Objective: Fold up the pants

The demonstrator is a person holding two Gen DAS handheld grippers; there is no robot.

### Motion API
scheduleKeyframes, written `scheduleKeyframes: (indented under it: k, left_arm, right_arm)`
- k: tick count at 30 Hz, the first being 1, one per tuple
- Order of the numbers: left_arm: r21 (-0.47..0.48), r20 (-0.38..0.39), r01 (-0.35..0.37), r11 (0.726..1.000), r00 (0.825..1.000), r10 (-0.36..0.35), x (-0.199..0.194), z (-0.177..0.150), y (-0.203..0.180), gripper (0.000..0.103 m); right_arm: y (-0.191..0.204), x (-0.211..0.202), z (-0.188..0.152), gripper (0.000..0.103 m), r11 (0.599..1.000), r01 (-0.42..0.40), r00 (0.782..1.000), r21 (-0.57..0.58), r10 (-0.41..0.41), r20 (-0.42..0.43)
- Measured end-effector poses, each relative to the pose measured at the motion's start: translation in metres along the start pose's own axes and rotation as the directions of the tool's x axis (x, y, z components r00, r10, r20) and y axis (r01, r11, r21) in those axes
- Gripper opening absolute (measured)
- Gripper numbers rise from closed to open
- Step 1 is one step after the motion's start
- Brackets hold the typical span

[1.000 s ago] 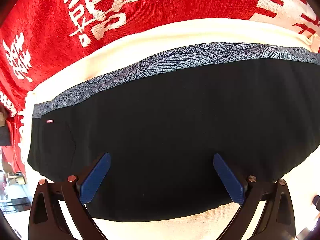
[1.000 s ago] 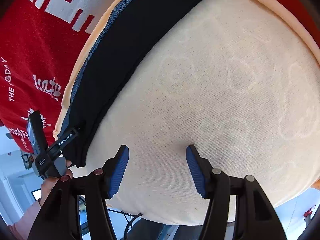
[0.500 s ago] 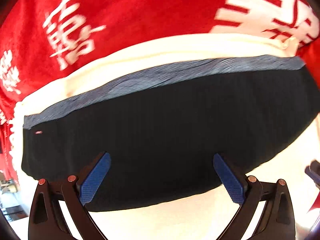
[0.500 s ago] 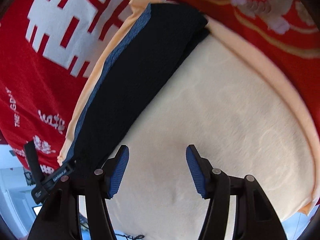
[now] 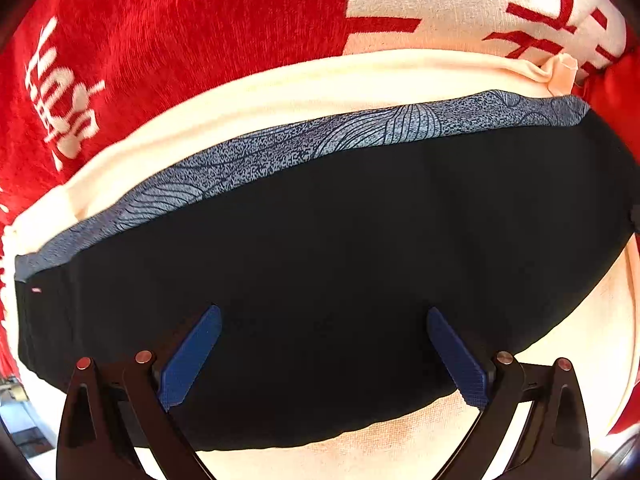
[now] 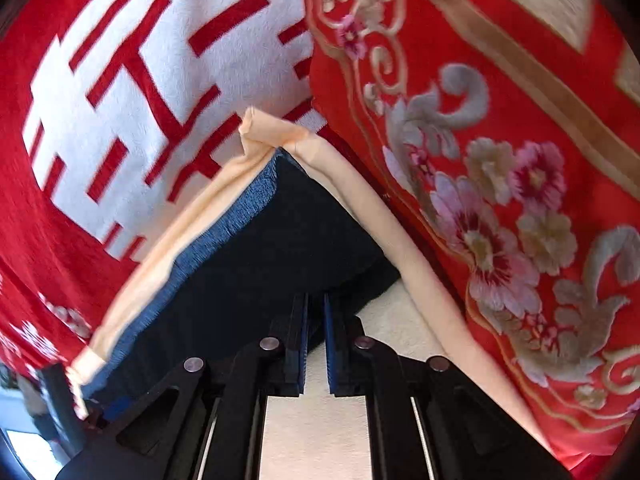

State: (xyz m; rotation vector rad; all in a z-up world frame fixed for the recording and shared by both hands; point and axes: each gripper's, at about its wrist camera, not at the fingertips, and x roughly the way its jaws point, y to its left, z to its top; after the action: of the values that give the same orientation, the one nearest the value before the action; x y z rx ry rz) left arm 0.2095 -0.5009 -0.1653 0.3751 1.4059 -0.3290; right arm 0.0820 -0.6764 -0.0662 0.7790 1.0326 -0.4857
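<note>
Here the left claw (image 5: 324, 354) looks straight down with its two blue pads (image 5: 191, 362) spread wide apart and nothing caught between them; the black pants (image 5: 340, 264) fill the space under and beyond the pads, lying flat as a folded dark block. Their grey-blue patterned waistband (image 5: 320, 140) runs along the far edge of that block, from the low left to the upper right of the left wrist view, and a small pale tag sits near the left end. The pants rest on a cream cloth (image 5: 256, 92) whose border shows past the waistband and again below the near edge of the fabric. Further out lies a red blanket (image 5: 168, 28) with white characters. The right claw (image 6: 315, 344) has just been closing, and its jaws now stand almost together with only a narrow slit between the pads; its tips sit right at the near corner of the pants (image 6: 280, 256), but whether the dark fabric is pinched in that slit I cannot tell. From this side the pants run away toward the upper middle, the waistband (image 6: 224, 236) on their left edge, and the rolled hem of the cream cloth (image 6: 352, 192) frames them on both sides, meeting at a crumpled corner. Beyond it lie the red blanket (image 6: 132, 80) on the left and a red flowered cover (image 6: 500, 160) on the right.
</note>
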Motion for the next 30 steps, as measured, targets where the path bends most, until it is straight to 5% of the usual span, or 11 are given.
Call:
scheduleKeyframes:
  k: [2,5,6,12,25,26,28,30]
  left_arm:
    - [-0.007,-0.012,0.015,1.0,1.0,-0.015,0.001,0.002,0.0,0.103]
    - [-0.005,-0.014,0.017,1.0,1.0,-0.017,0.0,0.003,-0.003,0.103]
    - [-0.002,-0.011,0.016,1.0,1.0,-0.016,0.0,0.004,-0.005,0.103]
    - [-0.017,-0.008,0.025,1.0,1.0,-0.025,0.0,0.001,-0.007,0.103]
    - [-0.011,0.043,0.054,0.998,0.998,-0.054,0.01,-0.024,0.029,0.103]
    - [-0.008,0.035,0.058,0.998,0.998,-0.057,0.011,-0.023,0.029,0.103]
    - [-0.012,0.021,0.06,0.998,0.998,-0.06,0.006,-0.019,0.033,0.1]
    - [-0.038,0.05,0.116,0.993,0.992,-0.114,-0.008,-0.016,0.039,0.068]
  right_arm:
    - [-0.005,0.003,-0.005,0.017,1.0,-0.022,0.999,0.02,0.023,-0.041]
    - [-0.015,0.0,-0.021,0.051,0.991,-0.113,0.989,0.076,0.119,-0.086]
    - [-0.019,0.0,-0.029,0.054,0.982,-0.154,0.982,0.108,0.164,-0.094]
    - [-0.029,0.016,-0.048,0.054,0.923,-0.297,0.946,0.243,0.319,-0.055]
    - [-0.019,0.051,-0.024,0.055,0.853,-0.433,0.901,0.292,0.414,0.129]
    - [-0.016,0.052,-0.021,0.051,0.85,-0.431,0.902,0.302,0.416,0.116]
    - [-0.012,0.05,-0.015,0.017,0.859,-0.407,0.912,0.31,0.404,0.076]
    - [-0.008,0.039,-0.012,0.014,0.866,-0.417,0.907,0.278,0.414,0.071]
